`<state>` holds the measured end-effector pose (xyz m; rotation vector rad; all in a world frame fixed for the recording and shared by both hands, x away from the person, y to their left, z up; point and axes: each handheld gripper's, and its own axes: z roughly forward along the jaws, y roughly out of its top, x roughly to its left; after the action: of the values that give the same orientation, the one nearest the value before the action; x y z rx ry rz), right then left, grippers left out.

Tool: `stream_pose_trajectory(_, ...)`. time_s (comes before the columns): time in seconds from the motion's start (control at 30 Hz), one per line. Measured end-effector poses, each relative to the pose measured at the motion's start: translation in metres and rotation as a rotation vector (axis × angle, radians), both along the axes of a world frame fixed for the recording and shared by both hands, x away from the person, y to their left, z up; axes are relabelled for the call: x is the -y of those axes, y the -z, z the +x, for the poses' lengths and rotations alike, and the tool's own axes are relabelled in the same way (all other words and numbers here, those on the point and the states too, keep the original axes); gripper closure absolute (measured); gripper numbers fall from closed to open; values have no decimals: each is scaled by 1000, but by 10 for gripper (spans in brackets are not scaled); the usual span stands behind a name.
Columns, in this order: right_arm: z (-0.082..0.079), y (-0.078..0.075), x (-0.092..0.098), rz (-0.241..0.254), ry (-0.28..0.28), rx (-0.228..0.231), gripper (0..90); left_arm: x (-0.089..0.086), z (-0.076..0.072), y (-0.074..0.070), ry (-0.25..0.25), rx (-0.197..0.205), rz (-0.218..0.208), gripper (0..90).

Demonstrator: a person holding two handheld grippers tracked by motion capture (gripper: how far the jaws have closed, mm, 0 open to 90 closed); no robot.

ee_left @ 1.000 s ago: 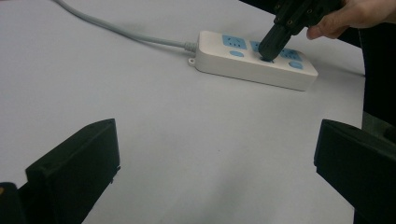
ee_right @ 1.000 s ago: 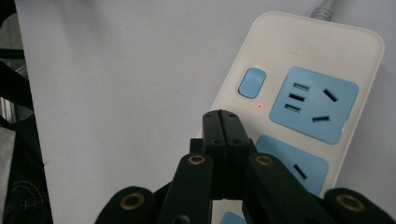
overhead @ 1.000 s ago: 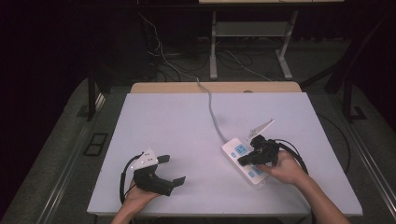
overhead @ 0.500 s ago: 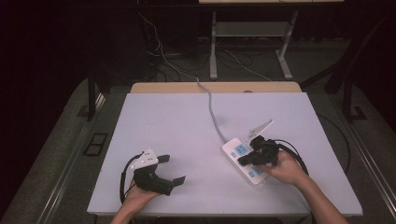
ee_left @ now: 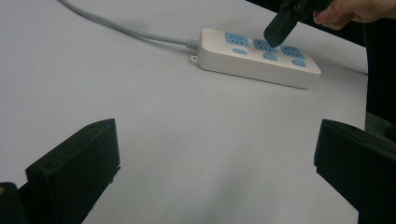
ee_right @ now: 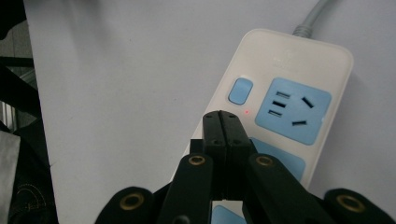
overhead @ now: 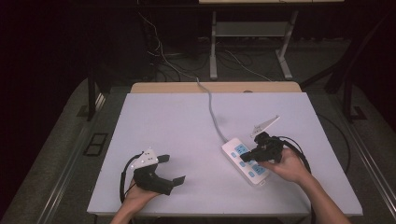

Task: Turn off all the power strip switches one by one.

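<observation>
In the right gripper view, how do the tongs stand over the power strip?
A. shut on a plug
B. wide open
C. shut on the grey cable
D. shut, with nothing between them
D: the right tongs are pressed together, empty, above the white power strip.

lab-type recording room, not home. white table (overhead: pixel 187 126) alone on dark carpeted floor (overhead: pixel 56 140); black, unlit surroundings. metal frame legs (overhead: pixel 214 46) of second bench behind; loose cables (overhead: pixel 159 56) trailing across floor beyond table. power strip (overhead: pixel 244 161) on tabletop, grey cord (overhead: pixel 212 112) running off far edge. no household furnishings visible.
</observation>
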<state>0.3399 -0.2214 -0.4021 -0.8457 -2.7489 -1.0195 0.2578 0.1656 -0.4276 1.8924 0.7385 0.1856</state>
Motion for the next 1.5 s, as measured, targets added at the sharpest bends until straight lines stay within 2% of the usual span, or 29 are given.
stream_pose_trajectory(0.23,5,-14,5,32,9,8,900,-1,0,0,-2,-1,-4,0)
stream_pose_trajectory(0.37,7,-17,4,31,8,8,900,-1,0,0,0,1,-2,0)
stream_pose_trajectory(1.0,22,-27,-12,-8,-6,6,900,-1,0,-1,-1,5,-1,0)
stream_pose_trajectory(1.5,31,-18,-20,-19,-6,-11,900,-2,0,-1,0,5,-1,0)
